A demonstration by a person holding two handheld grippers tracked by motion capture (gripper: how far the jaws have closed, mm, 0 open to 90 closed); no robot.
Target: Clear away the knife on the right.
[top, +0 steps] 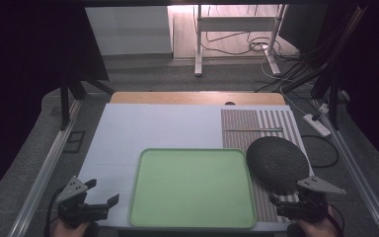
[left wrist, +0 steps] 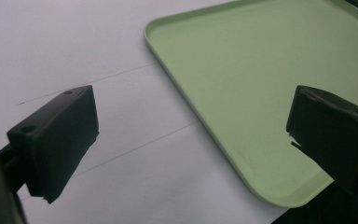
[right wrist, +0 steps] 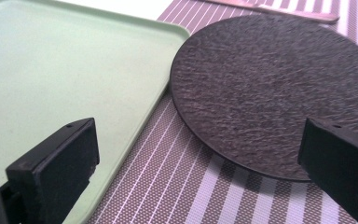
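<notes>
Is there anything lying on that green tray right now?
No, the green tray has a bare surface from rim to rim in the high view, while the dark round plate sits beside it on the striped mat.

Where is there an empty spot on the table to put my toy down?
The green tray is bare inside. The white board is free left of and behind the tray. It is crowded on the striped mat, where the dark round plate and a thin metal stick lie.

Green tray (top: 192,190), dark plate (top: 276,160), striped mat (top: 256,123)

One green tray (top: 192,187), one dark round plate (top: 277,163), one striped placemat (top: 242,131), one metal utensil (top: 252,129)
</notes>
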